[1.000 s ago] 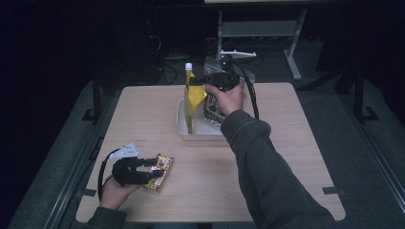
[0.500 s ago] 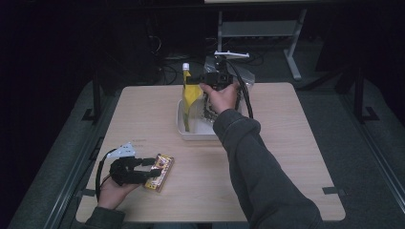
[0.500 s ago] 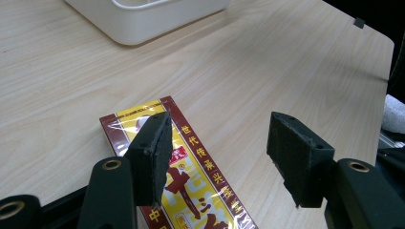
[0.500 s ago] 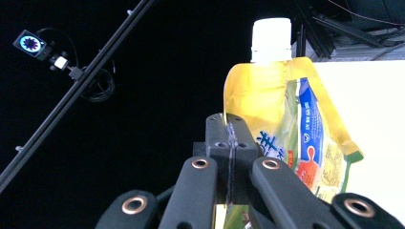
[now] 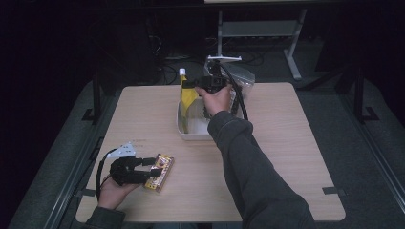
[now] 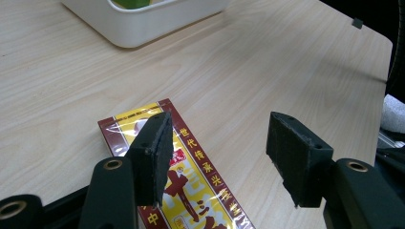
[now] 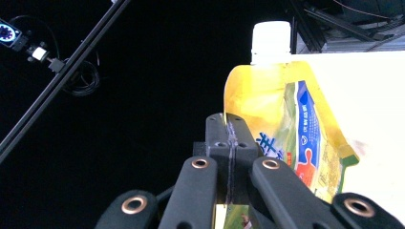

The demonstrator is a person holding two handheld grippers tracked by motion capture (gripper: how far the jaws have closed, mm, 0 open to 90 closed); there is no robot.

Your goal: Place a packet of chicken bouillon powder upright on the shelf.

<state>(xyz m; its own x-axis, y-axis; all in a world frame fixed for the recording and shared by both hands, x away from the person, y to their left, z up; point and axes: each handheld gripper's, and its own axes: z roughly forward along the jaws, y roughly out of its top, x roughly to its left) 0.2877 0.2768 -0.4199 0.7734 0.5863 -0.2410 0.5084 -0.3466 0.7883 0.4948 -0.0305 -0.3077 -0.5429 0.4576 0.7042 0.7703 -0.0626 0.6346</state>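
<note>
1. High view: the right gripper [image 5: 191, 84] holds one yellow pouch [image 5: 187, 97] upright by its edge, its lower end down in the white tub [image 5: 193, 132] at the far middle of the table [image 5: 286, 143]. Near the front left corner, the left gripper [image 5: 154, 168] sits over one flat red-and-yellow packet [image 5: 162, 171] lying on the wood. Count: one pouch, one packet, one tub.

2. Left gripper view: the jaws stand apart, not pressing on anything; the packet [image 6: 191, 181] lies flat under the left pad, the tub [image 6: 143, 24] beyond. The packet looks light, thin and glossy, likely slippery; I would pinch it across its narrow width, near an end.

3. Right gripper view: the jaws are pressed together on the pouch [image 7: 282, 124] at its side seam, below the white cap [image 7: 271, 42]. The pouch looks soft and saggy; the stiff seam or the cap's neck seems the safest hold.
</note>
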